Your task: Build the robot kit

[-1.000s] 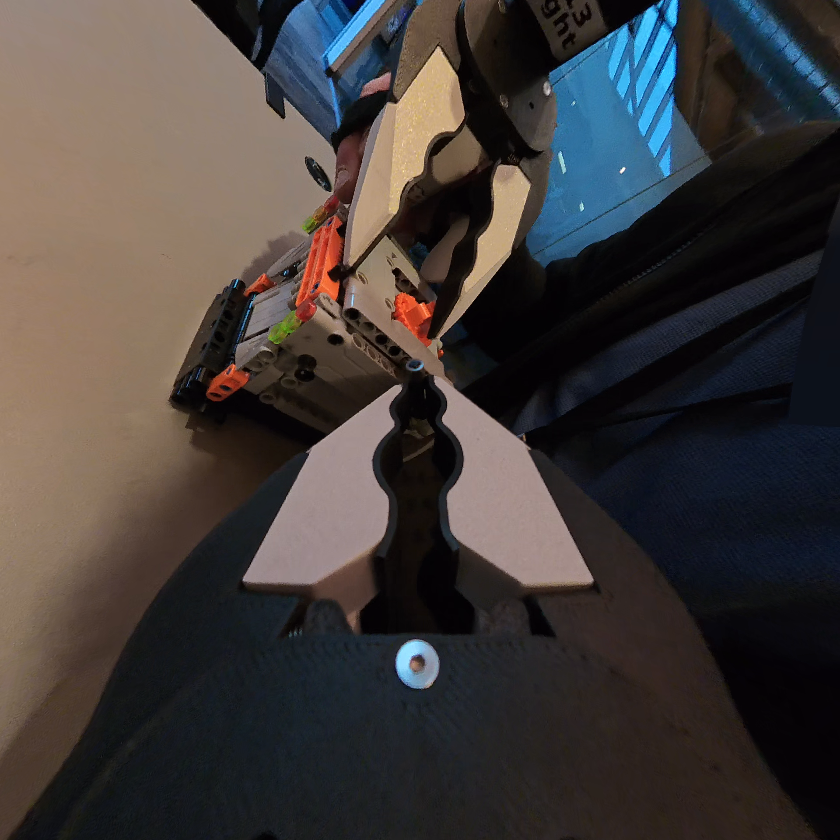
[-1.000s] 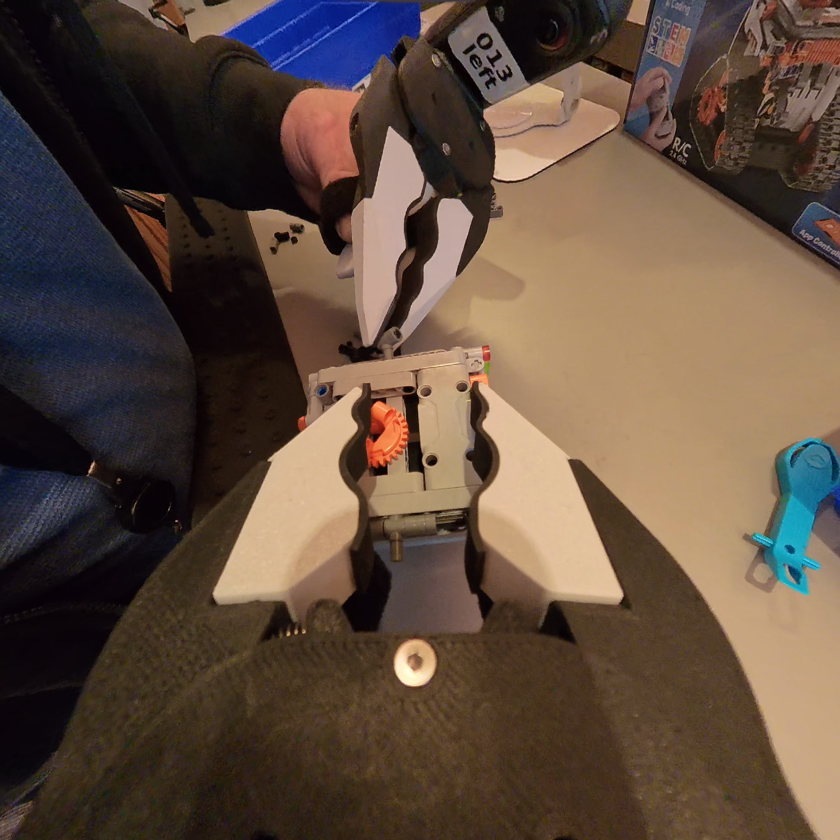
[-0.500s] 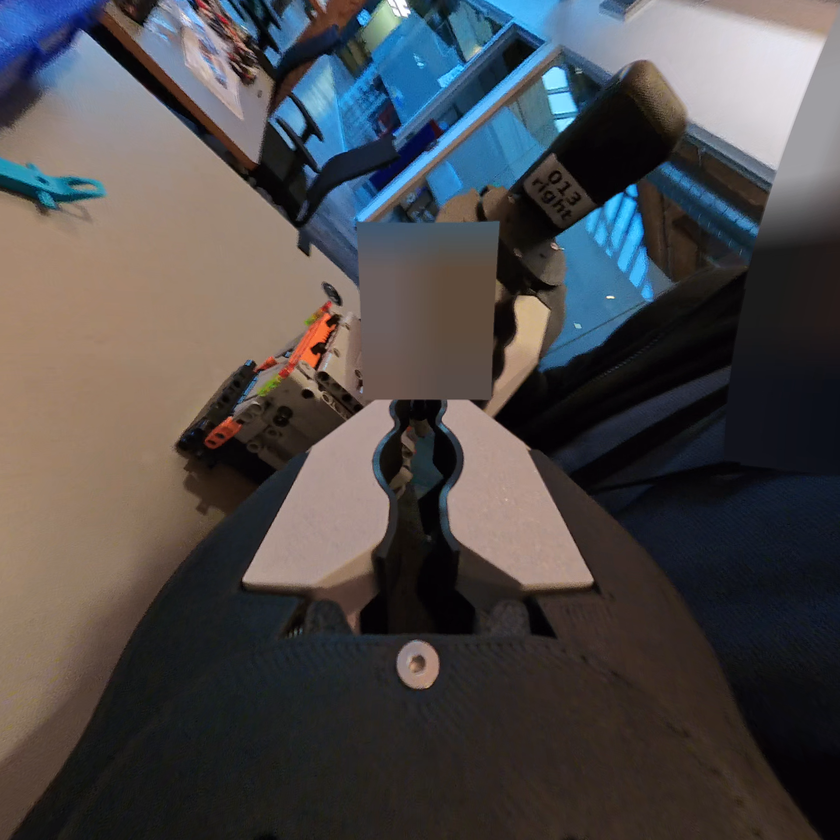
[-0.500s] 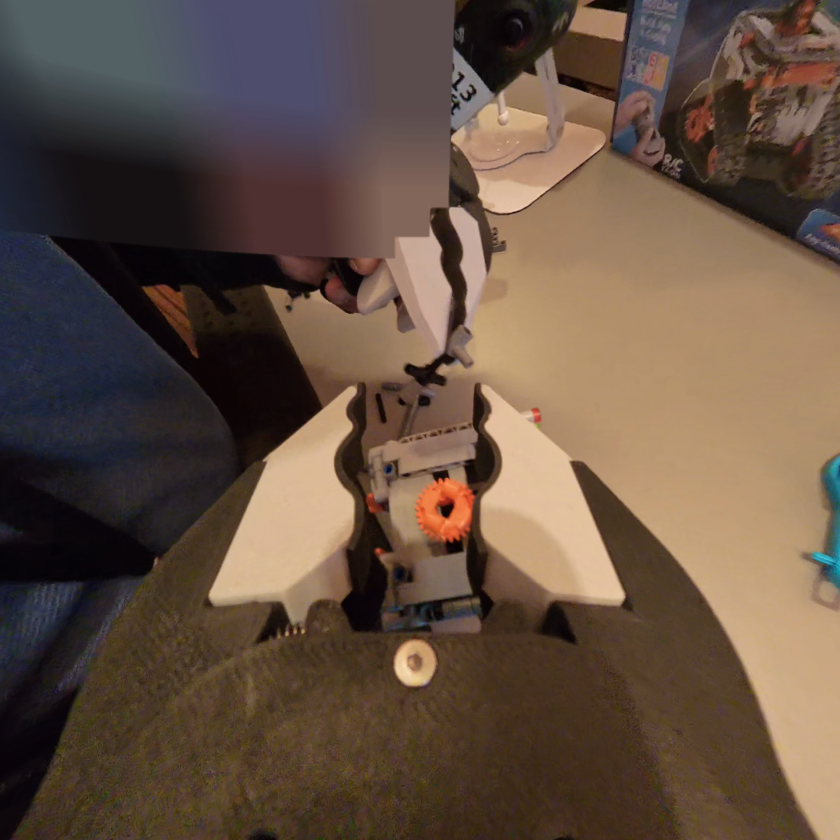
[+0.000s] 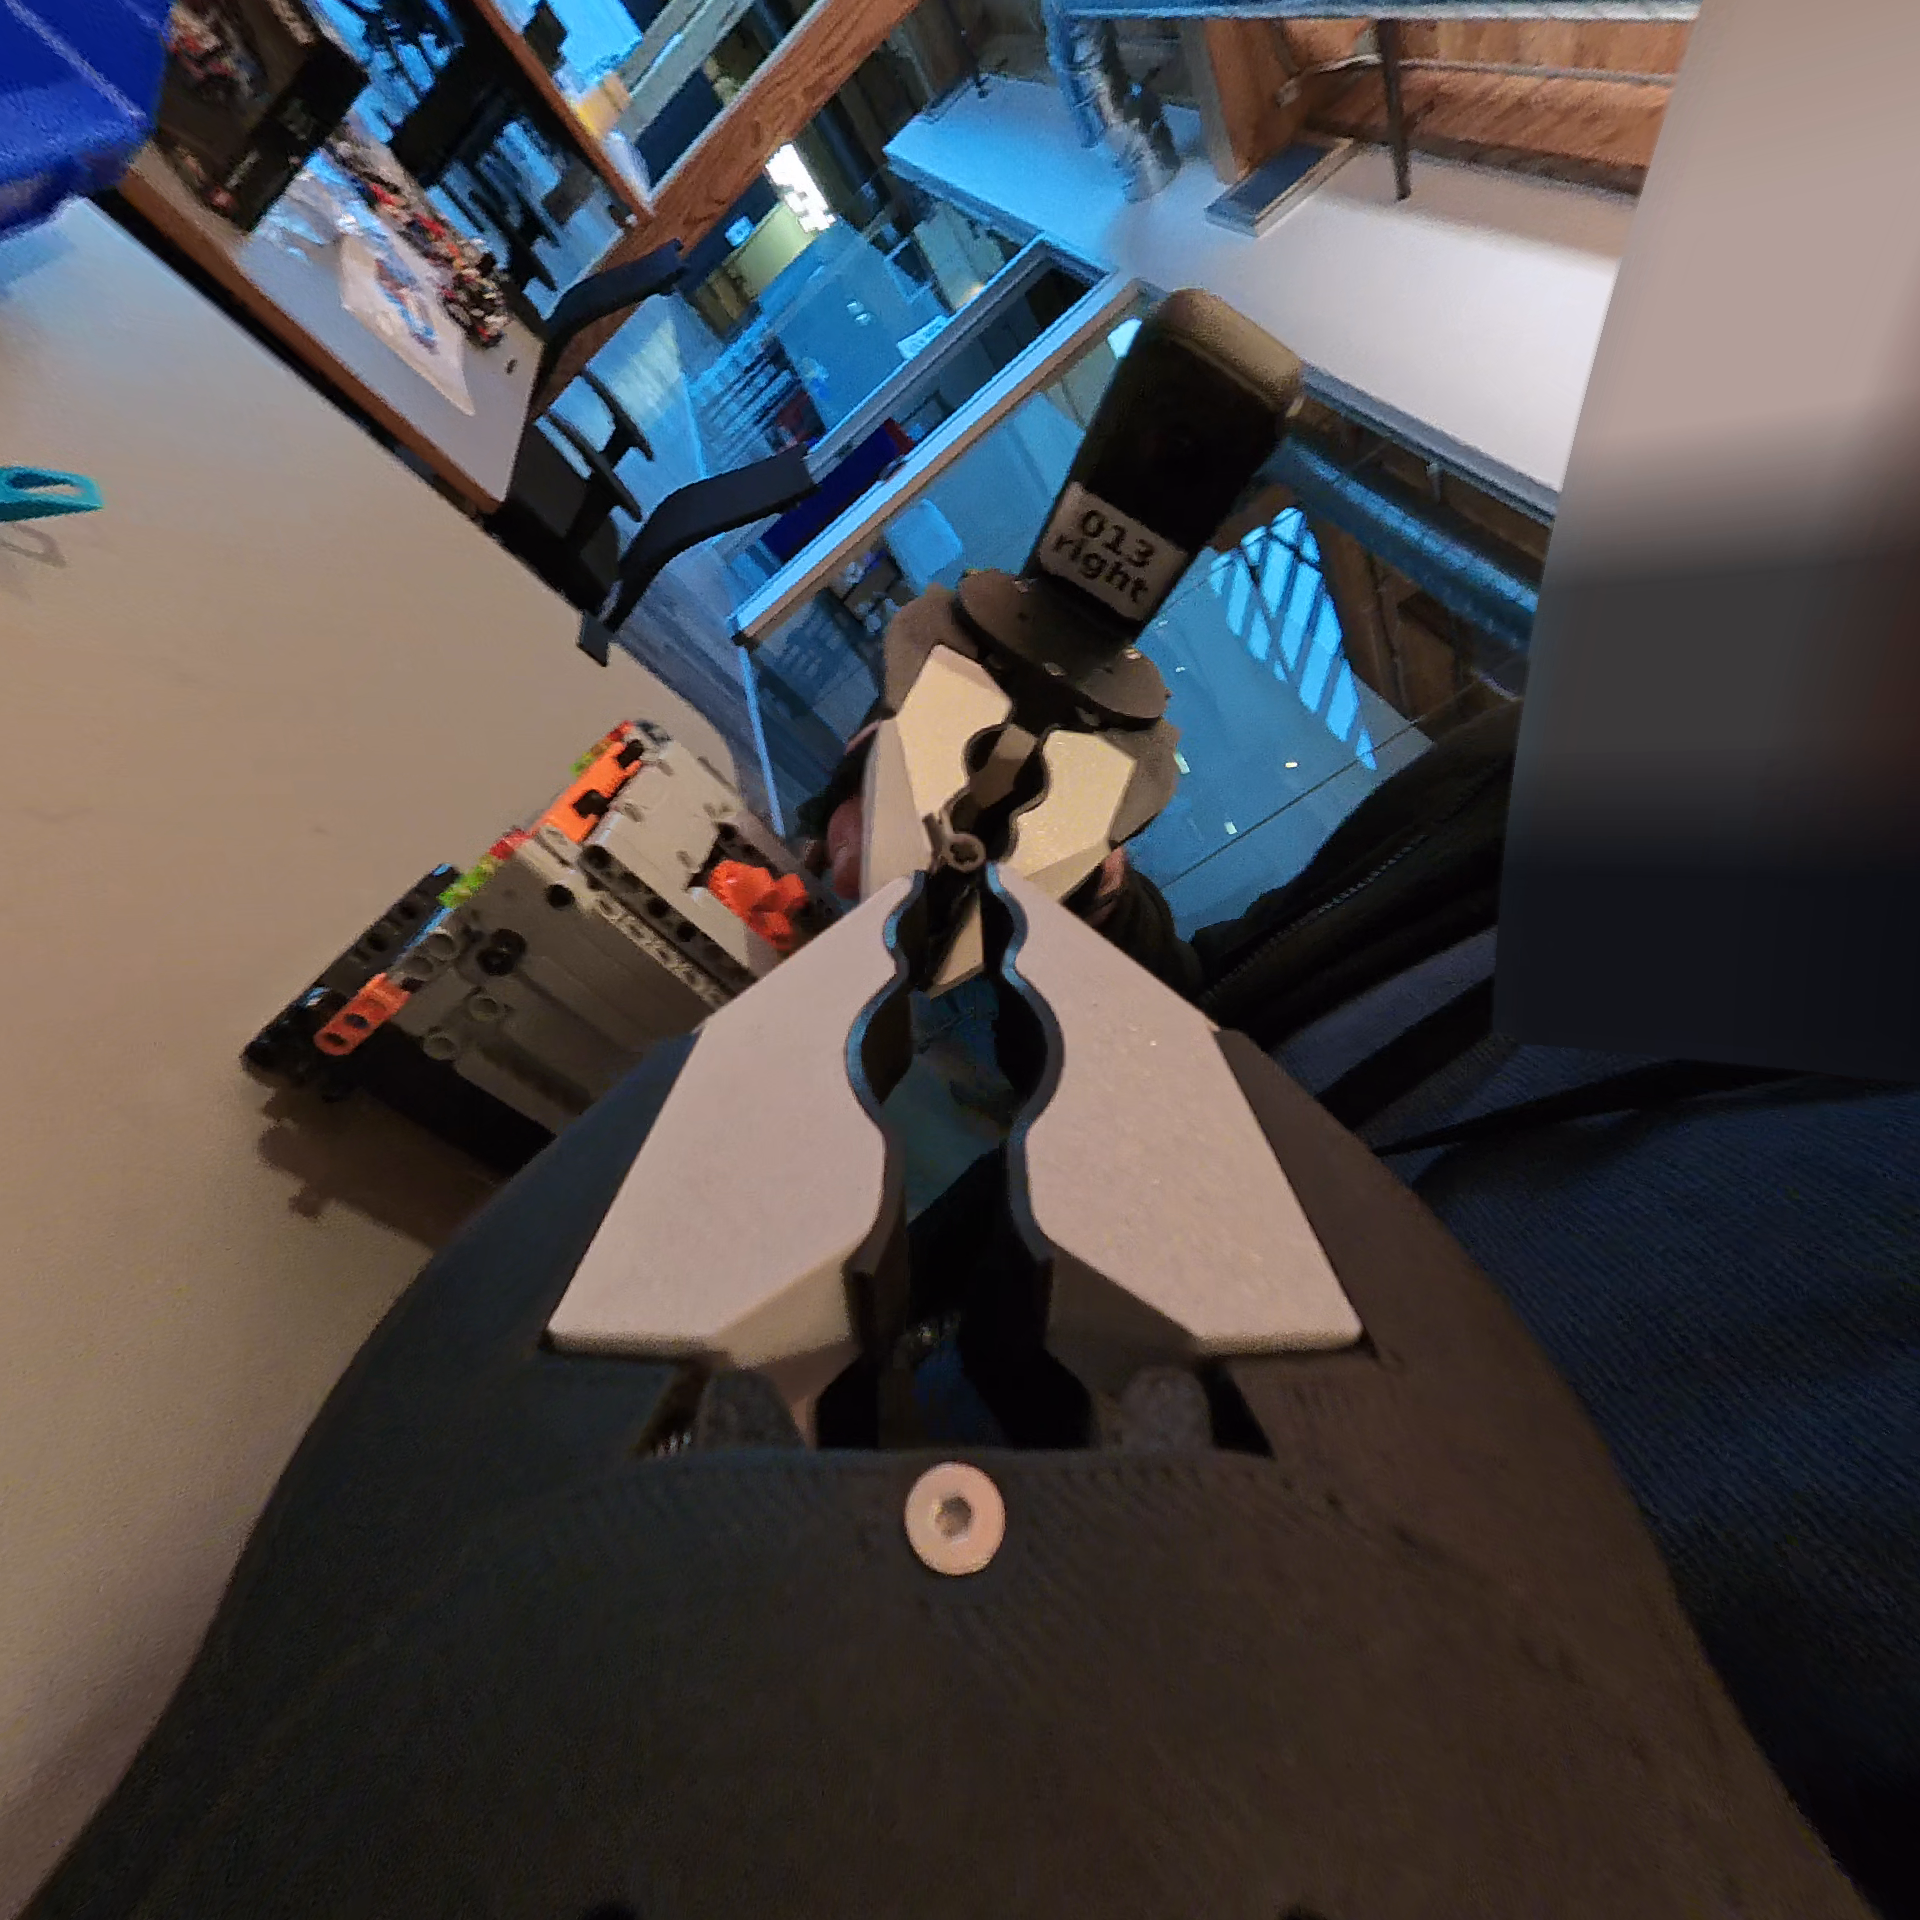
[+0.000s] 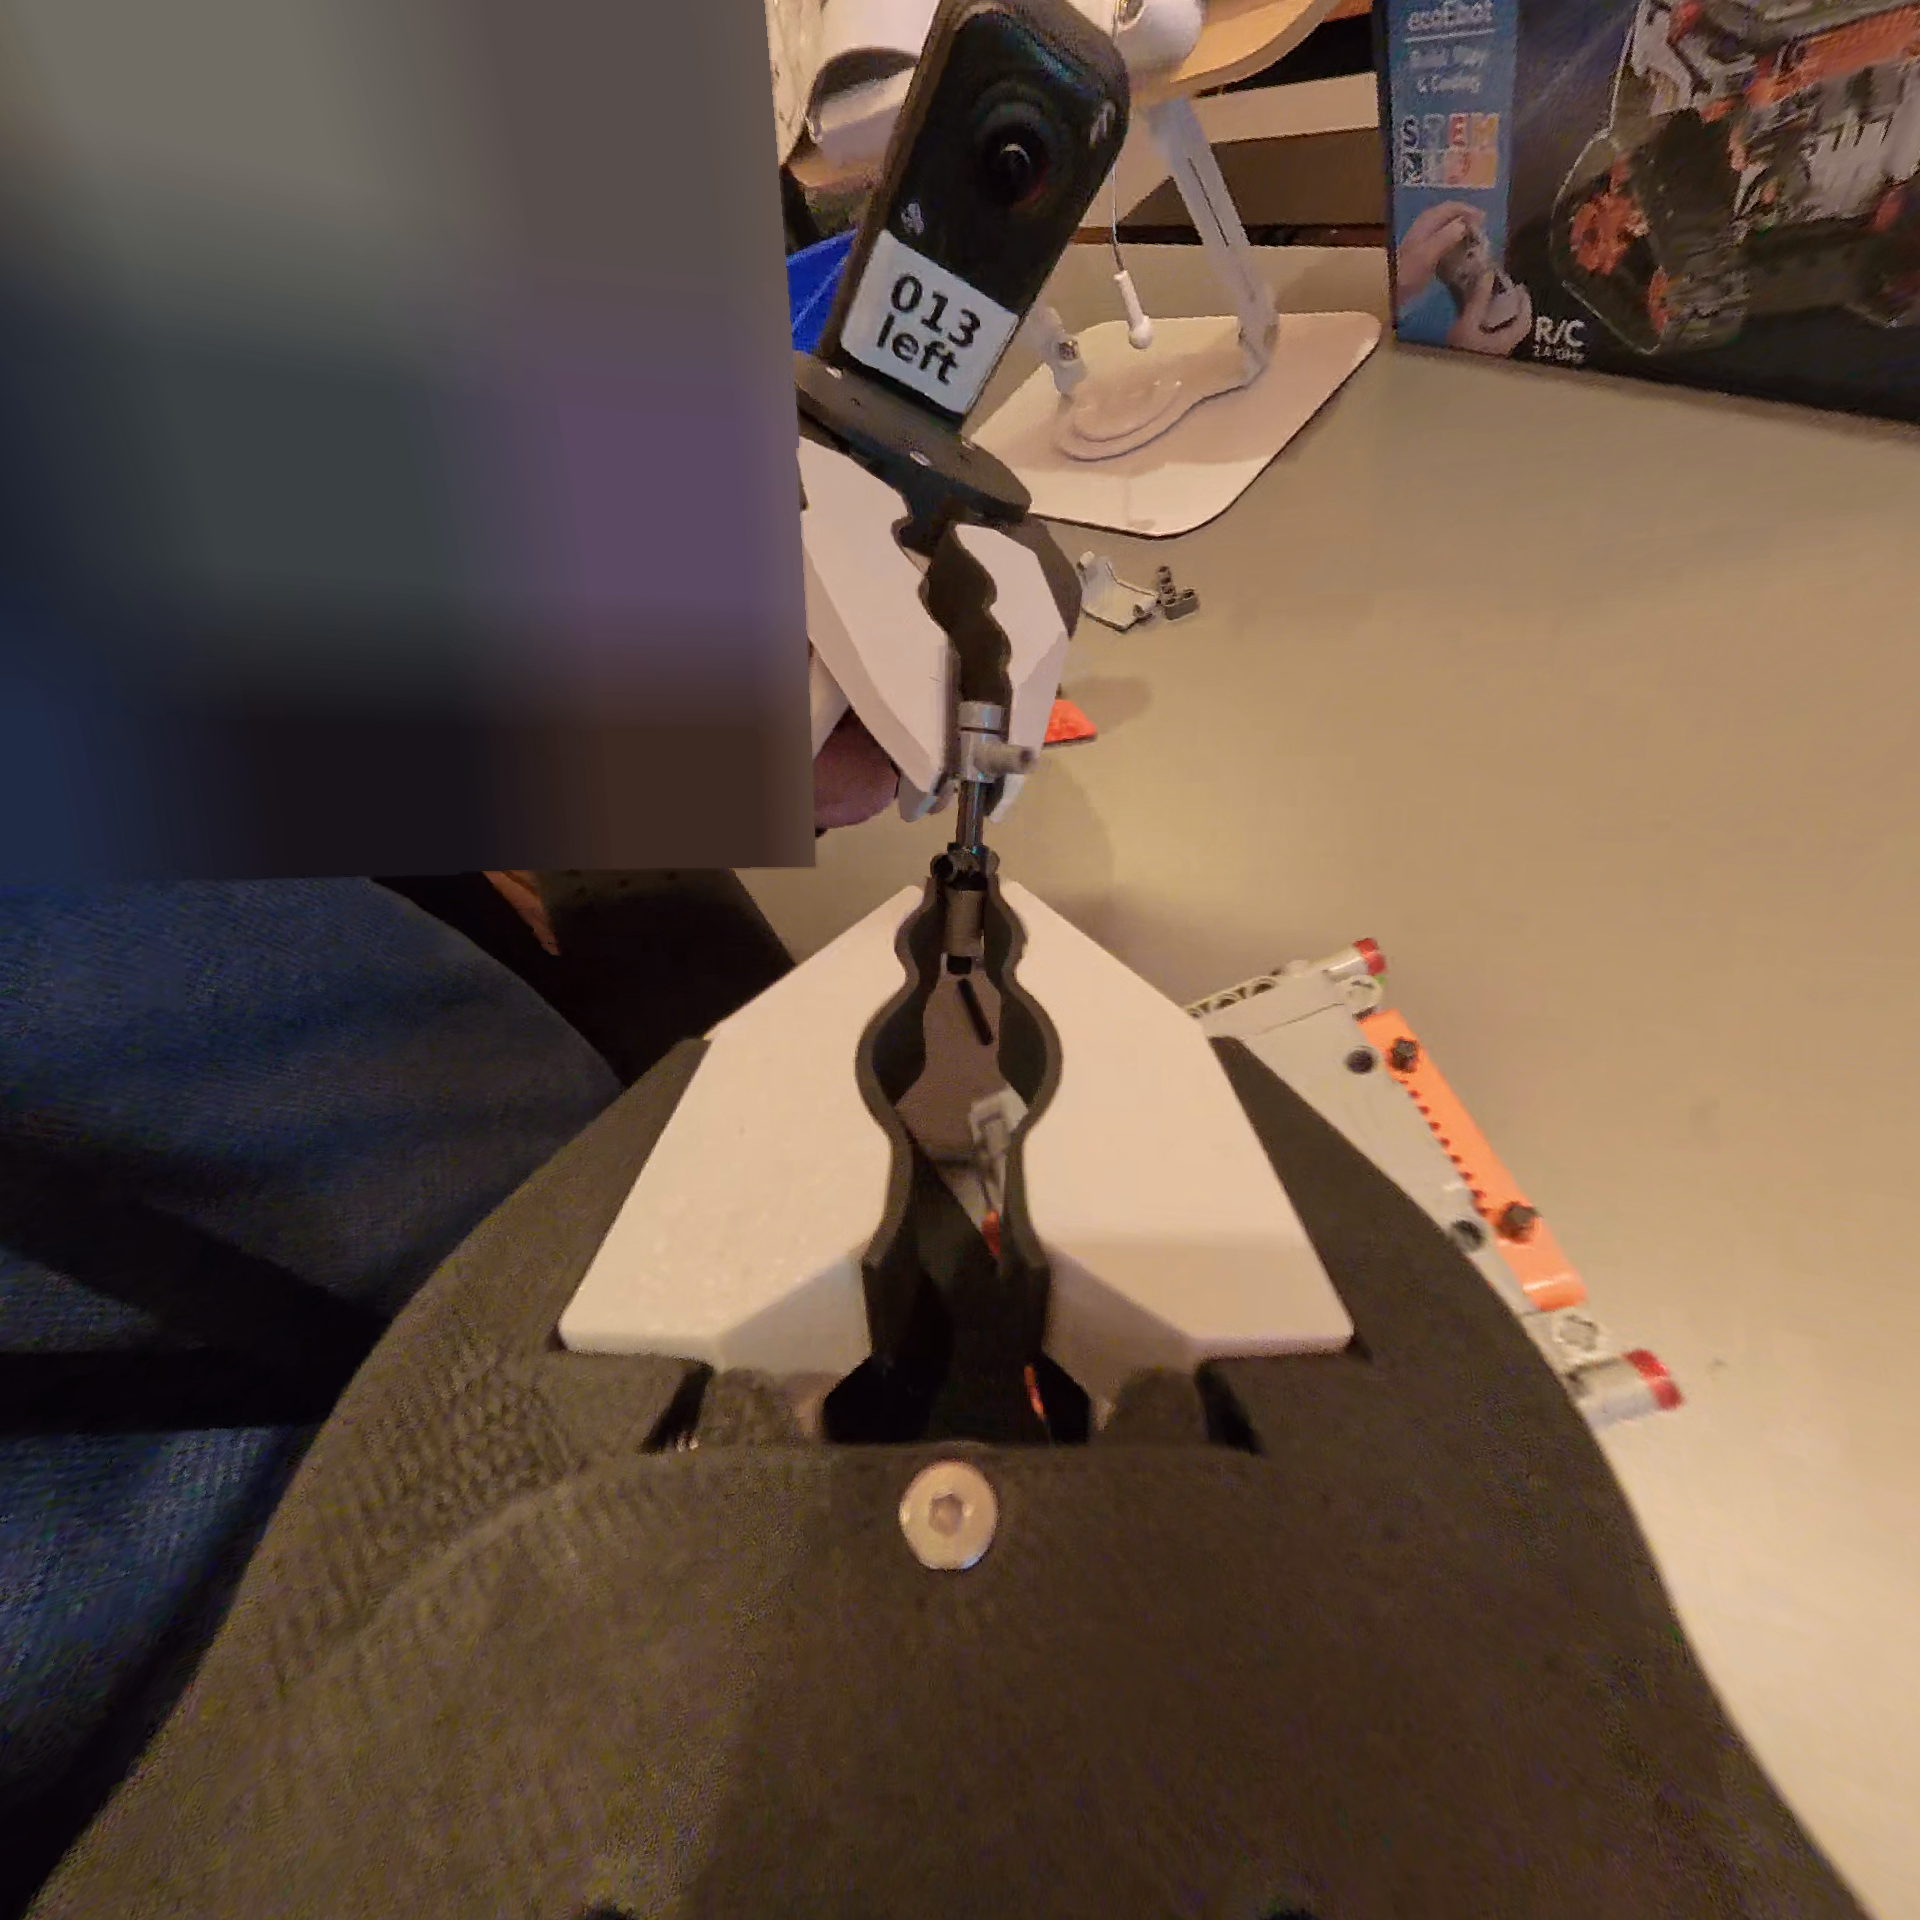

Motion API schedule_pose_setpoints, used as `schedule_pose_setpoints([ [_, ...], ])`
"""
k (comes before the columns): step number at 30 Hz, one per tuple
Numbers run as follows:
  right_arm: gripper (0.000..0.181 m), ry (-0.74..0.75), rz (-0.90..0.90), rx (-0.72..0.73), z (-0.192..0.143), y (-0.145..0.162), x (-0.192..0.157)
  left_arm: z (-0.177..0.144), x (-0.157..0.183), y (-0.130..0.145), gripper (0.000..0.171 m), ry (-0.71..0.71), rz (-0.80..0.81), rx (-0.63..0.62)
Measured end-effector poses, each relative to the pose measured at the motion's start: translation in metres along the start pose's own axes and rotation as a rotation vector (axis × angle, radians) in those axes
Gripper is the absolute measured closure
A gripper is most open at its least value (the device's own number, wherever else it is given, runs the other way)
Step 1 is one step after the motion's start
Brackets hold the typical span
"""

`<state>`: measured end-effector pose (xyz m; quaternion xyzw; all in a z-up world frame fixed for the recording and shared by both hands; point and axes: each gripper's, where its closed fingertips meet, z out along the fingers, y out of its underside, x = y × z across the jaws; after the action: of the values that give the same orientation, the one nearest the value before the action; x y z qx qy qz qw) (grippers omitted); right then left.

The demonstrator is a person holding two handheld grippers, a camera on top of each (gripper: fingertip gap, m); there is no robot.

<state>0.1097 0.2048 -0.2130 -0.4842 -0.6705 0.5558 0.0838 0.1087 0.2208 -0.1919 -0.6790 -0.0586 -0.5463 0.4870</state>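
A small axle piece [image 6: 971, 821] with a grey connector and a dark lower end spans between both grippers, above the table edge. My left gripper [image 5: 948, 894] is shut on its grey connector end; it also shows in the right wrist view [image 6: 971, 790]. My right gripper [image 6: 961, 899] is shut on the dark end and faces the left one [image 5: 987, 831]. The axle piece also shows in the left wrist view [image 5: 961, 852]. A grey, orange and black brick assembly [image 6: 1444, 1143] lies on the beige table [image 6: 1558, 727], free of both grippers; the left wrist view shows it too [image 5: 582, 935].
A toy box [image 6: 1662, 177] and a white stand base [image 6: 1174, 416] stand at the back. Small loose grey parts [image 6: 1132, 597] lie near the stand. A teal tool [image 5: 42, 494] and a blue bin [image 5: 62, 94] are farther off. A person's blue-clad leg [image 6: 260, 1091] is at the table edge. Left and right tips are no more than a few centimetres apart.
My right gripper has let go of the brick assembly, which now lies on the table, and has shut on the dark end of the axle piece. My left gripper has lifted with that piece.
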Motion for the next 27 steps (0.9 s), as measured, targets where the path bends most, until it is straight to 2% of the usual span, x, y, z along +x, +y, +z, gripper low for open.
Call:
schedule_pose_setpoints([
  [3,0.177,0.003,0.023,0.007,0.004,0.004,-0.009,-0.004,0.007,0.007,0.157,0.025,0.018,0.001],
  [9,0.177,0.031,0.071,0.017,0.015,0.012,-0.022,-0.016,0.012,0.022,0.151,0.065,-0.010,0.040],
  [13,0.177,0.056,0.096,0.010,0.027,0.020,-0.029,-0.026,0.011,0.034,0.154,0.095,-0.053,0.060],
  [19,0.176,0.069,0.153,0.014,0.041,0.028,-0.037,-0.035,0.007,0.048,0.167,0.099,-0.051,0.047],
  [23,0.176,0.096,0.176,0.036,0.046,0.030,-0.037,-0.040,0.004,0.052,0.168,0.108,-0.072,0.042],
  [25,0.162,0.127,0.177,0.041,0.047,0.030,-0.035,-0.042,0.000,0.051,0.168,0.080,-0.055,0.032],
  [27,0.156,0.166,0.152,0.037,0.042,0.028,-0.032,-0.046,-0.010,0.049,0.168,0.039,-0.047,0.015],
])
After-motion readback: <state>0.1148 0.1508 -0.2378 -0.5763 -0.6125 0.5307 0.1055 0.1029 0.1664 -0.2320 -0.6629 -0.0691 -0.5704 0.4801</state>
